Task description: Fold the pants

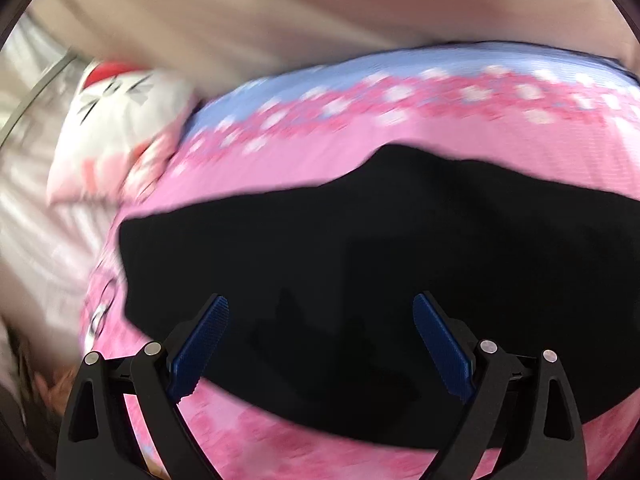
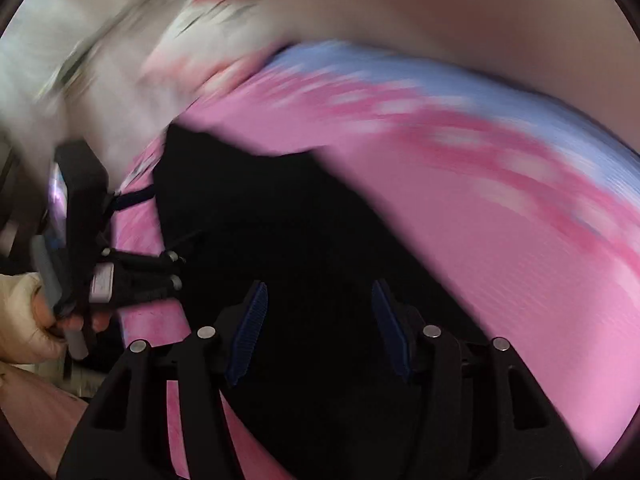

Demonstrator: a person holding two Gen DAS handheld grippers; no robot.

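Observation:
Black pants (image 1: 360, 264) lie spread on a pink patterned bedspread (image 1: 480, 152). My left gripper (image 1: 320, 308) is open and empty, hovering over the near part of the pants. In the right wrist view the pants (image 2: 280, 240) run from the upper left to the bottom. My right gripper (image 2: 318, 292) is open and empty above them. The left gripper (image 2: 168, 264) shows at the left edge of the pants, held by a gloved hand (image 2: 24, 320). Both views are blurred by motion.
A white cartoon-print pillow (image 1: 116, 120) lies at the bed's far left; it shows blurred in the right wrist view (image 2: 208, 12). The bedspread has a blue band (image 1: 400, 68) along its far edge. A pale wall (image 1: 320, 8) rises behind the bed.

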